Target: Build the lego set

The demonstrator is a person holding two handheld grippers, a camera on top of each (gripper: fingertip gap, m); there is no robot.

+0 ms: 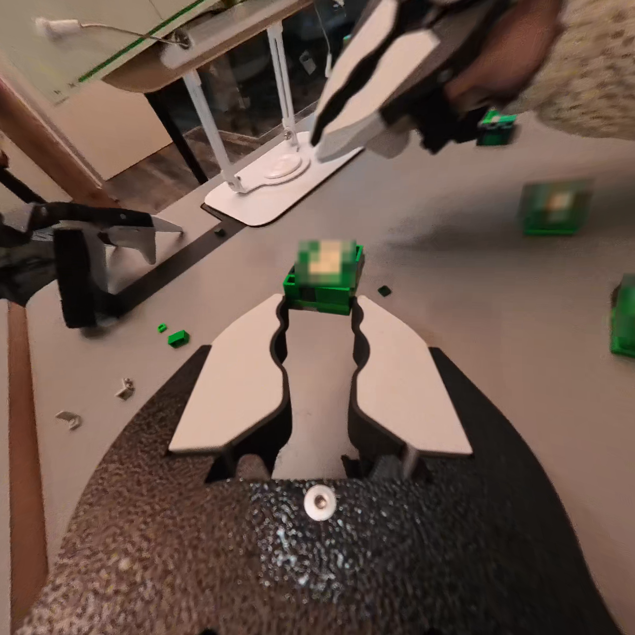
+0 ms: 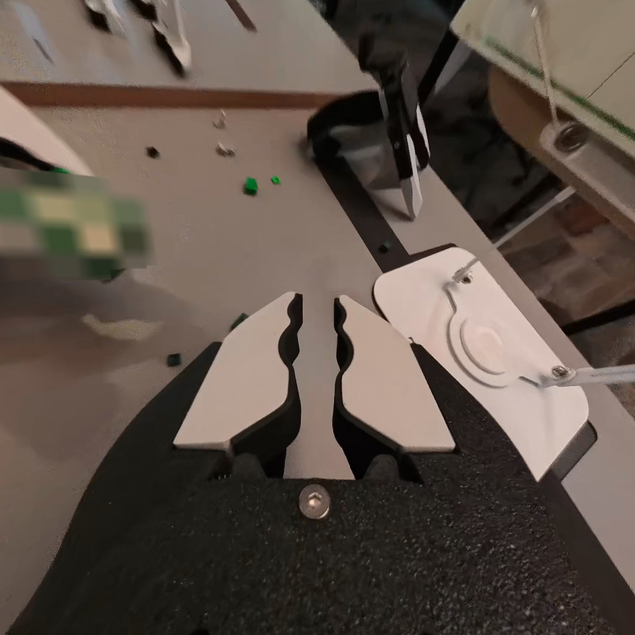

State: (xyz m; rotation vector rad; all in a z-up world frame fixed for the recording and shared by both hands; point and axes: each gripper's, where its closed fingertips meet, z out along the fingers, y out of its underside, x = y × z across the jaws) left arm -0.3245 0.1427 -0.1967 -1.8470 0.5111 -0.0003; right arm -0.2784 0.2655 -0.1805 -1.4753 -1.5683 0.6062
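A green lego build (image 1: 323, 299), its top under a mosaic patch, stands on the grey table (image 1: 446, 343). My left gripper (image 1: 319, 298) has its fingertips against both sides of the build's base, shut on it. My right gripper (image 2: 318, 299) is open and empty, hovering above the table near a white base plate (image 2: 481, 360). It also shows blurred at the upper right of the left wrist view (image 1: 319, 144). The build appears as a blurred green patch (image 2: 68, 223) at the left of the right wrist view.
Other green blocks (image 1: 553, 209) (image 1: 496, 129) (image 1: 623, 326) sit to the right. Two small green bricks (image 1: 178, 338) (image 2: 251, 185) and grey bits (image 1: 125, 388) lie left. Another black-and-grey gripper-like tool (image 1: 103, 240) (image 2: 409, 185) is at the table's edge, by a white stand (image 1: 281, 185). Spacing between my two grippers at the tips: around 15 cm.
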